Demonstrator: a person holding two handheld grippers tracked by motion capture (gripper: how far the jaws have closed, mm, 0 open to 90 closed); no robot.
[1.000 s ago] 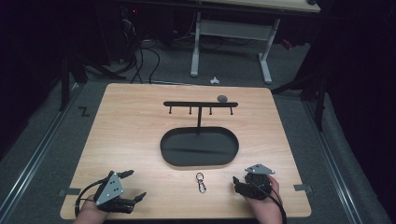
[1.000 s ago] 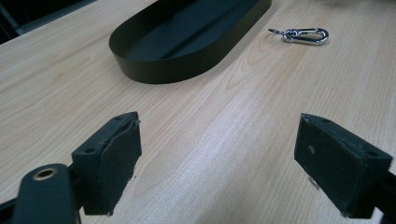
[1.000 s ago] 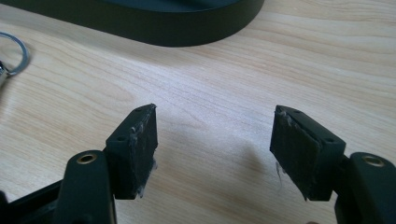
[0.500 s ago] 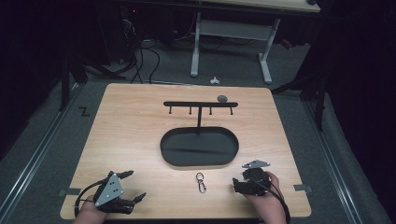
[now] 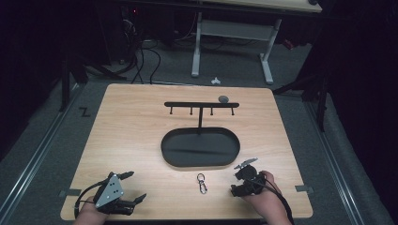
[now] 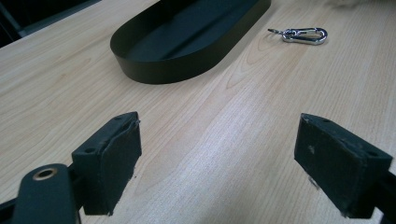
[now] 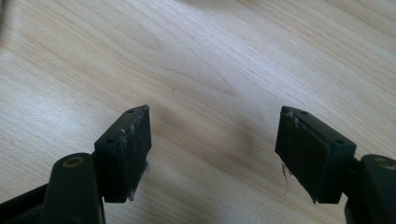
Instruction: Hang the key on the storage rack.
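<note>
A silver snap-hook clip (image 5: 202, 183) lies flat on the wooden table (image 5: 136, 136), just in front of a black oval tray (image 5: 200, 147). My right gripper (image 5: 234, 183) hovers low to the right of the clip and points toward it. Its jaws stand open over bare wood (image 7: 212, 144), having just opened slightly wider with nothing between them. My left gripper (image 5: 135, 186) rests near the front left corner, open and empty (image 6: 217, 158). Beyond its jaws lie the tray (image 6: 187, 42) and the clip (image 6: 301, 35).
A black rack (image 5: 202, 105) with several small hooks rises from the tray's far side, and a small grey object (image 5: 223, 99) sits by its right end. The table's front edge runs close under both hands. Desk legs and cables stand on the floor beyond the table.
My right gripper has shifted a little left toward the clip and risen slightly, its grey top plate turning. The left gripper, clip and tray have not moved.
</note>
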